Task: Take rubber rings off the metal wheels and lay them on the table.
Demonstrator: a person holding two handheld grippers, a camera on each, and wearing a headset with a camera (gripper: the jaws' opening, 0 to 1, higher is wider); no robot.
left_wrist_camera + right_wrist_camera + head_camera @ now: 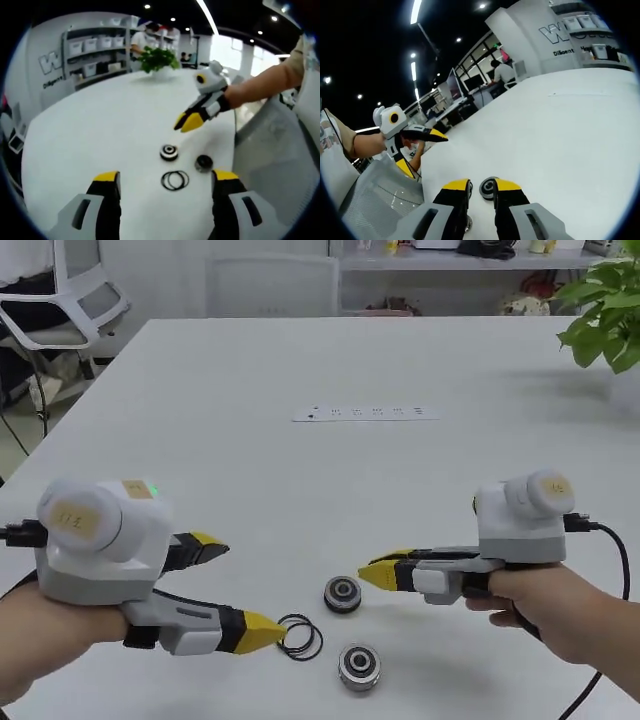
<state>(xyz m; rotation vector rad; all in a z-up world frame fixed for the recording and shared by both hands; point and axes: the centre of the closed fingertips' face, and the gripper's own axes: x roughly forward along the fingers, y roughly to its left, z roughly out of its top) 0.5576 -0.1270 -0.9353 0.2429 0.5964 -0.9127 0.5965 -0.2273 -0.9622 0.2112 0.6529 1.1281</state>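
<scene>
Two small metal wheels lie on the white table (pixel 330 480): one (pixel 342 594) with a dark rim just ahead of my right gripper (pixel 368 575), the other (pixel 359 666) nearer me with a silvery rim. Black rubber rings (pixel 298 636) lie flat and overlapping by the lower tip of my left gripper (pixel 243 588), which is wide open and holds nothing. The left gripper view has the rings (pixel 175 180) between its jaws and both wheels (pixel 169 152) (pixel 203 162) beyond. My right gripper (pixel 481 189) stands narrowly open and bare, a wheel (pixel 488 189) showing in the gap.
A flat white socket strip (pixel 365 413) lies mid-table. A green plant (pixel 610 315) stands at the far right edge. An office chair (pixel 70 290) sits beyond the far left corner. A black cable (pixel 615 570) trails from the right gripper.
</scene>
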